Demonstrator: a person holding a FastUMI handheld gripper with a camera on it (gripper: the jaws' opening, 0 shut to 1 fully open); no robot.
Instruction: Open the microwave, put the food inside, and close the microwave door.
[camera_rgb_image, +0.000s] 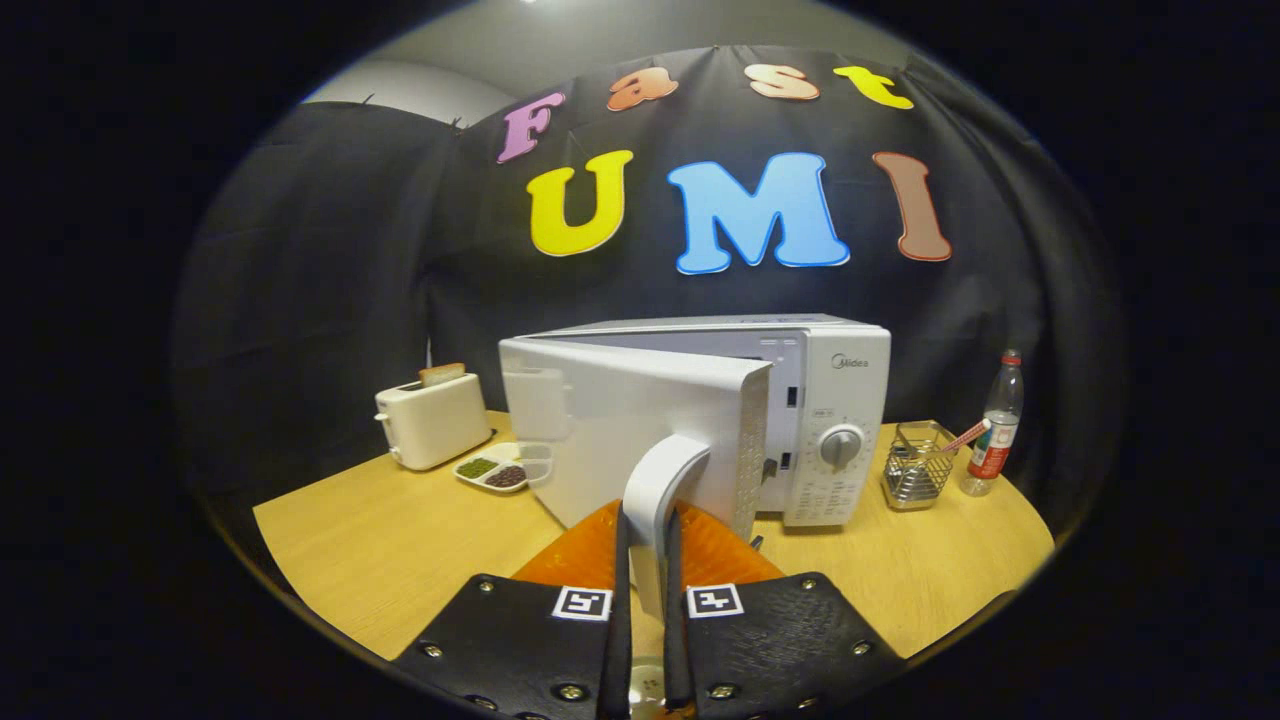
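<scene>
— What has your gripper (648, 560) got?
— My 2 fingers are clamped on the door handle (655, 490) of the microwave (830, 400); the door (620, 420) stands part open just ahead of me.
— And the food?
— A divided tray (495, 468) sits on the bench (380, 550) beyond my left finger, beside a toaster (432, 420).

The light wooden surface (380, 540) carries a white boxy microwave (835, 420) near its middle, door swung out. Well off to one side stands a cream two-slot toaster (432, 420) with a slice of bread poking up. Between toaster and microwave lies a white divided plastic tray (500, 467) holding green and dark brown food. On the other side sits a wire mesh basket (917, 465), and just beside it a clear plastic bottle with a red label (996, 425).
</scene>
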